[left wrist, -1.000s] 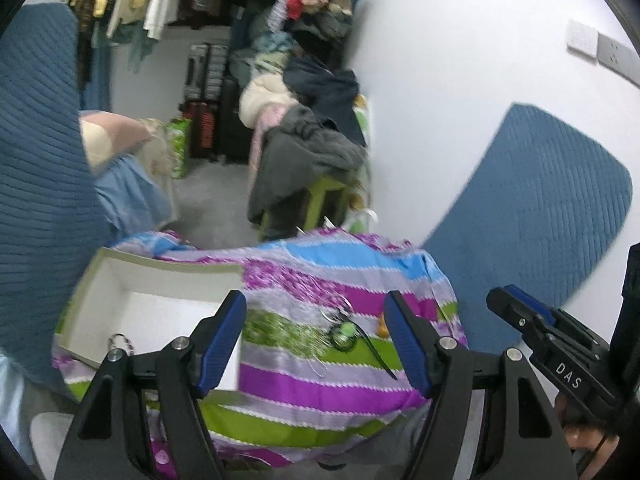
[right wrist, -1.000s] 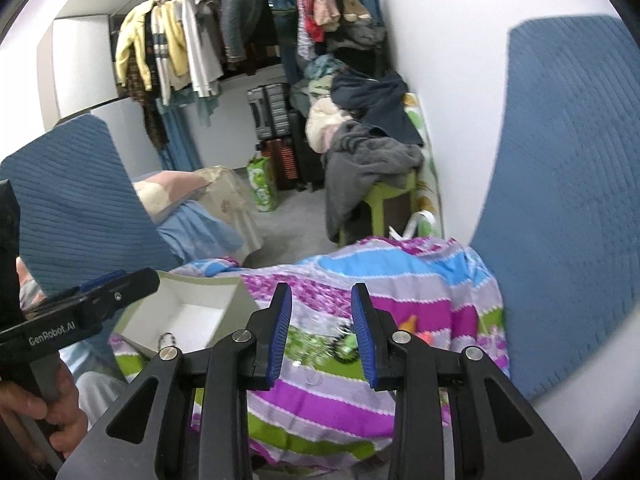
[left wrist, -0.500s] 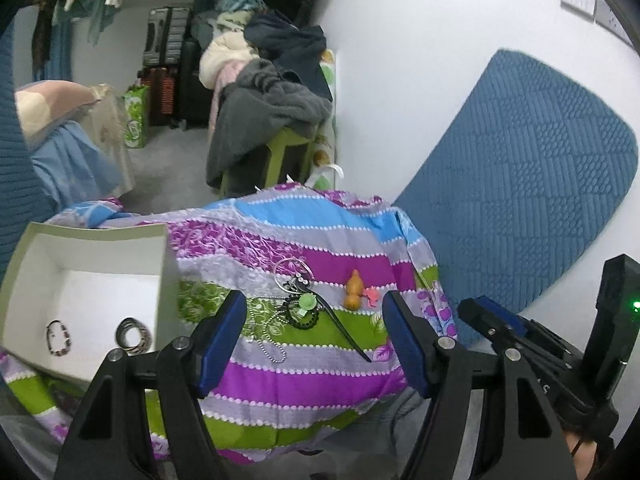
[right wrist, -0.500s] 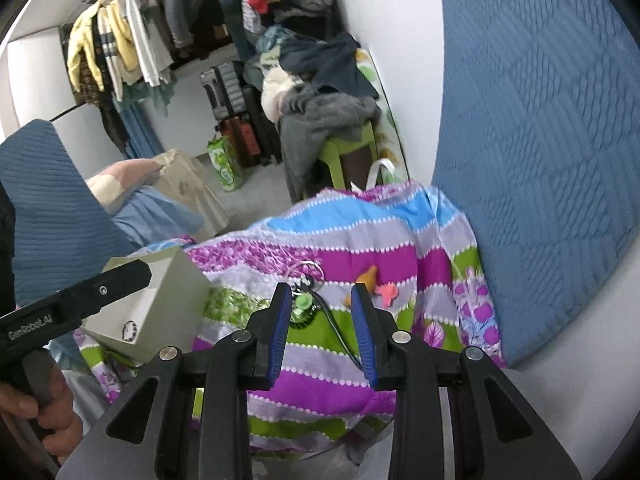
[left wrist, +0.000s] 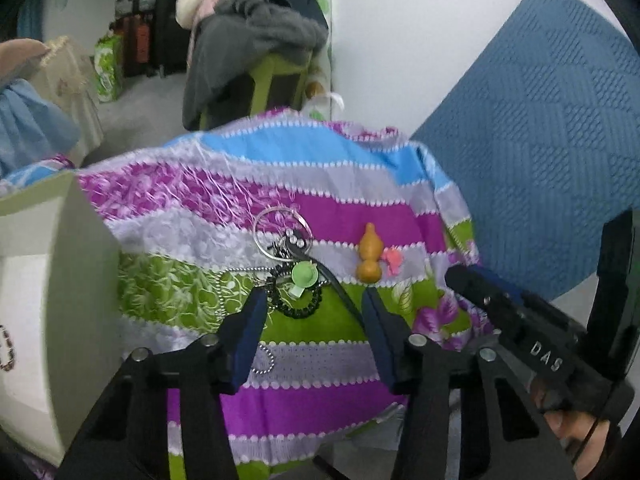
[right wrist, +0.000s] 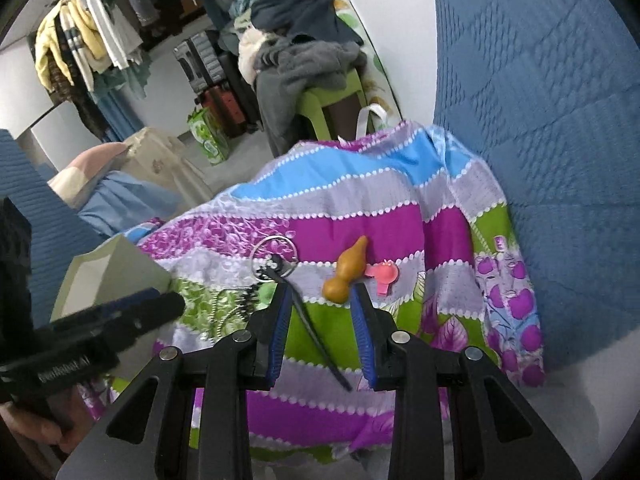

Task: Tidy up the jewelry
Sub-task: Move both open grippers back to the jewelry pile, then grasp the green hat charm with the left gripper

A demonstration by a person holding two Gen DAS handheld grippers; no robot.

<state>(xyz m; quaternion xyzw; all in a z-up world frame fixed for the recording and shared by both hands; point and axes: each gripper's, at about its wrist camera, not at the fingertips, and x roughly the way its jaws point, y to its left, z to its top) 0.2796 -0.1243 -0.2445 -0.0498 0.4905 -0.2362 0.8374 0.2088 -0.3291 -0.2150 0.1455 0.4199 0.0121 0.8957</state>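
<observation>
Two handheld grippers hang over a striped cloth [left wrist: 320,208] strewn with jewelry, the pickup step in hand. The left gripper [left wrist: 314,298] has its jaws closing around a tangle of chain, black bracelet [left wrist: 300,310] and green charm [left wrist: 305,274], pads not yet touching. The right gripper [right wrist: 318,290] holds its jaws narrowly apart and empty near a gourd pendant [right wrist: 346,270]. Next likely calls for a clean pinch and a carry to the white box [left wrist: 68,280], cut off at left; the tangle's pieces blur together
</observation>
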